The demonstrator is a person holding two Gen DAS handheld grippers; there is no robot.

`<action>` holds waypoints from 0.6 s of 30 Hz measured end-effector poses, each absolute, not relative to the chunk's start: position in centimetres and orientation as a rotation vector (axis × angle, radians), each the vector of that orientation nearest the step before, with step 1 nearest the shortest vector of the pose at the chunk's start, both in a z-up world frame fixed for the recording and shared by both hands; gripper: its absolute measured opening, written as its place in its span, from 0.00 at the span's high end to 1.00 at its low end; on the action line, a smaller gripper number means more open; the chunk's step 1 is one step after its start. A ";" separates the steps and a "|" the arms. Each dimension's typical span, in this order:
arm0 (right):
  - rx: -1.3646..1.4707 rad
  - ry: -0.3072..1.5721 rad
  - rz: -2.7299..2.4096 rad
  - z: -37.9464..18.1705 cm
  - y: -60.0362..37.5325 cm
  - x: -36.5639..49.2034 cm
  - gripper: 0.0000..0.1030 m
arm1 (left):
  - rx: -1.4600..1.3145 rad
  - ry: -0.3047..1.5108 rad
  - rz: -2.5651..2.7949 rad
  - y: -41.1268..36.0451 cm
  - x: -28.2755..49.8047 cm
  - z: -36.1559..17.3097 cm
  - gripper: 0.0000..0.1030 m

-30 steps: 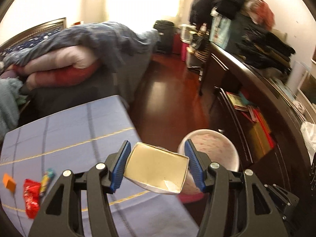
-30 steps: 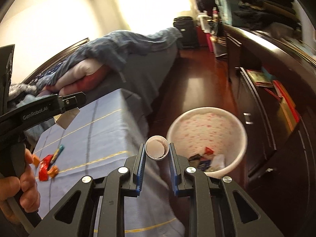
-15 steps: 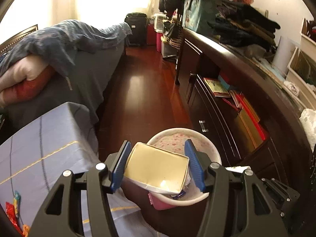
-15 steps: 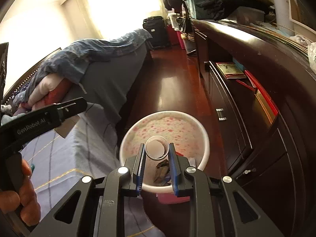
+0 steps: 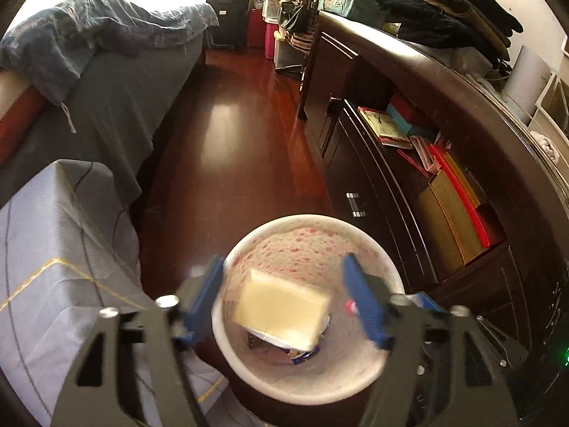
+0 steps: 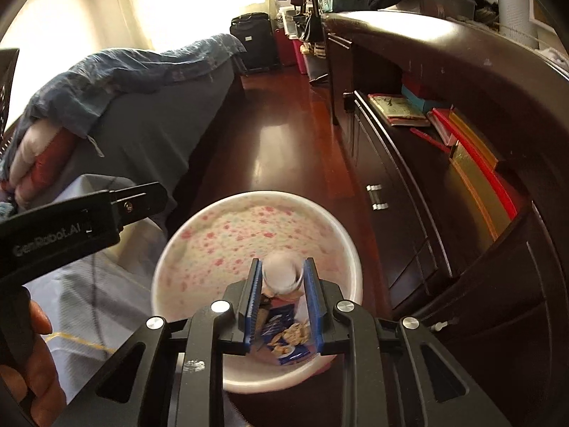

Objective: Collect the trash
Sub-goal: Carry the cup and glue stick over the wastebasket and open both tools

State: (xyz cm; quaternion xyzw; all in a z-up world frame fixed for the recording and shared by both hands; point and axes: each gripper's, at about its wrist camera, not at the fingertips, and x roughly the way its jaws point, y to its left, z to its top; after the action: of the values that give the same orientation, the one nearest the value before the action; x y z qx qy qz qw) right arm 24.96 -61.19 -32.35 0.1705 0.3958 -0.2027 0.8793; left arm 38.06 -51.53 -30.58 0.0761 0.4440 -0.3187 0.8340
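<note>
Our left gripper (image 5: 284,299) was opening, its fingers clear of the pale yellow rectangular carton (image 5: 282,307) over the white flower-speckled bin (image 5: 387,270). Our right gripper (image 6: 282,281) was opening too, its fingers just beside a blurred small white paper cup (image 6: 282,274).

Two grippers (image 6: 281,293) are seen, one flower-patterned trash bin (image 6: 330,224), one yellow carton (image 5: 282,309), one paper cup (image 6: 282,274), one blue snack wrapper (image 6: 284,338) and one black suitcase (image 5: 227,17).

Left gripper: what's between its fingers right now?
In the left wrist view, the left gripper is opening; a flattened yellowish carton sits loose between the fingers, touching neither, over the trash bin.
</note>
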 end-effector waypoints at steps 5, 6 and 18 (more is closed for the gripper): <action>0.347 0.814 -0.440 -32.6 -61.0 25.0 0.57 | 0.116 0.901 -0.661 -50.7 38.6 -30.5 0.04; 0.351 0.818 -0.444 -32.6 -61.0 24.9 0.57 | 0.111 0.902 -0.658 -50.6 38.8 -30.5 0.04; 0.352 0.802 -0.392 -29.2 -57.0 23.4 0.41 | 0.124 0.804 -0.546 -44.9 36.7 -26.2 0.04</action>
State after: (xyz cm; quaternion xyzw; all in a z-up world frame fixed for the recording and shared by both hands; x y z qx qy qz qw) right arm 23.39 -57.01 -29.25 0.1694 0.3856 -0.1885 0.8872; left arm 36.65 -44.87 -26.20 0.0596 0.3860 -0.2624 0.8824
